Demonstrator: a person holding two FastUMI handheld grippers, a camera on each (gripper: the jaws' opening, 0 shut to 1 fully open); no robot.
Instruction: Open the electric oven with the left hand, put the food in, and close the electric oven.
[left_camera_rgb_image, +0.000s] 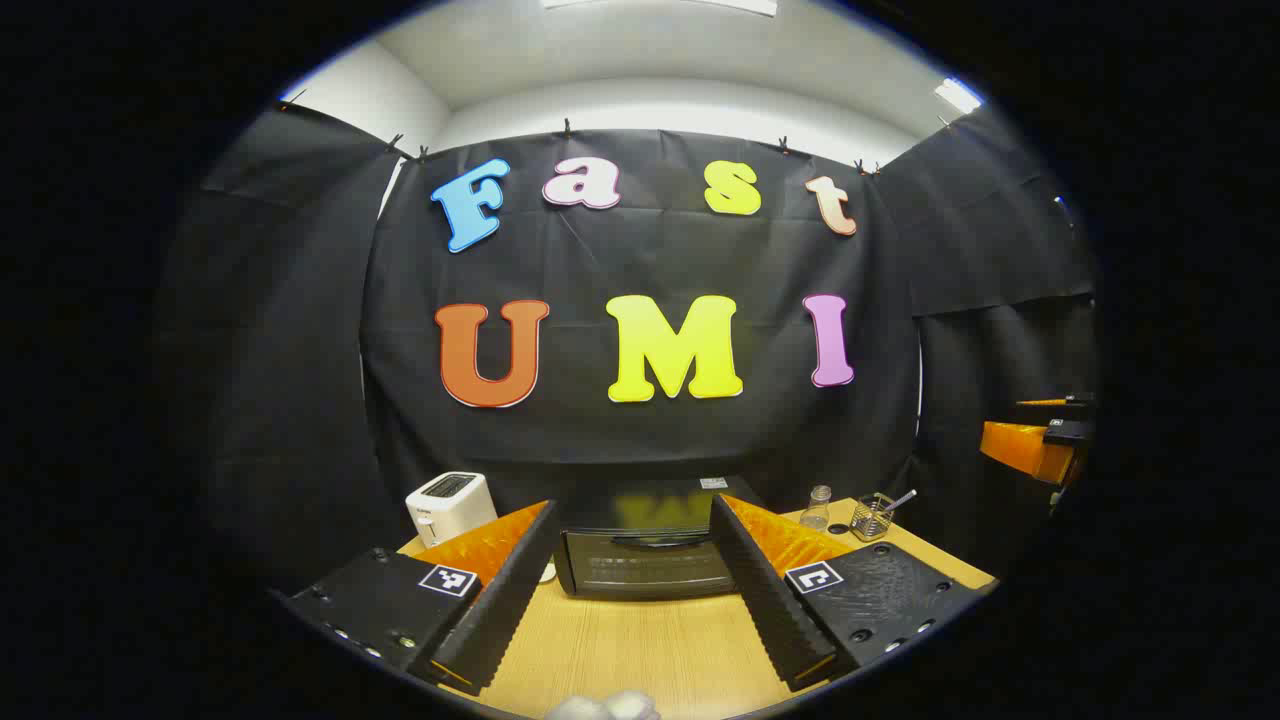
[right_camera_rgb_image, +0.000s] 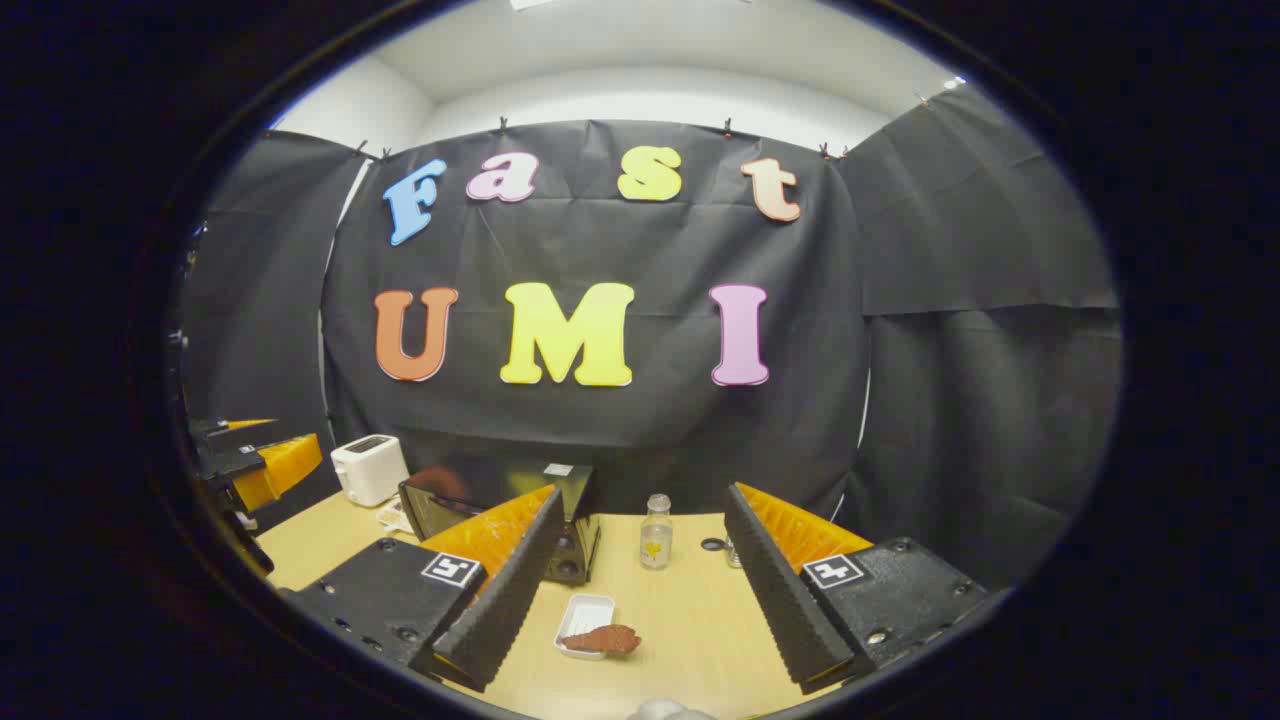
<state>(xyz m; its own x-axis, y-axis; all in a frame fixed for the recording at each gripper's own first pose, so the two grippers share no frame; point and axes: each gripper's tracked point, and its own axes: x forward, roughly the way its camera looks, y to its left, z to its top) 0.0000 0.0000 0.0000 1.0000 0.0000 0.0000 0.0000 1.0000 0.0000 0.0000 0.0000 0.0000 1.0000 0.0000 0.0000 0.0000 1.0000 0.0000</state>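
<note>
The oven (left_camera_rgb_image: 648, 560) sat shut at twelve o'clock of the left gripper (left_camera_rgb_image: 630, 600), fingers wide, probably for its handle. The right gripper (right_camera_rgb_image: 640, 590), equally wide, faced the food (right_camera_rgb_image: 612, 638).

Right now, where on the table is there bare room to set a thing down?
Bare wood lies in front of the closed oven, between the left tool's open fingers. More lies right of the white tray holding the food, below the bottle. The back edge is crowded: toaster, oven, bottle, wire basket.
</note>
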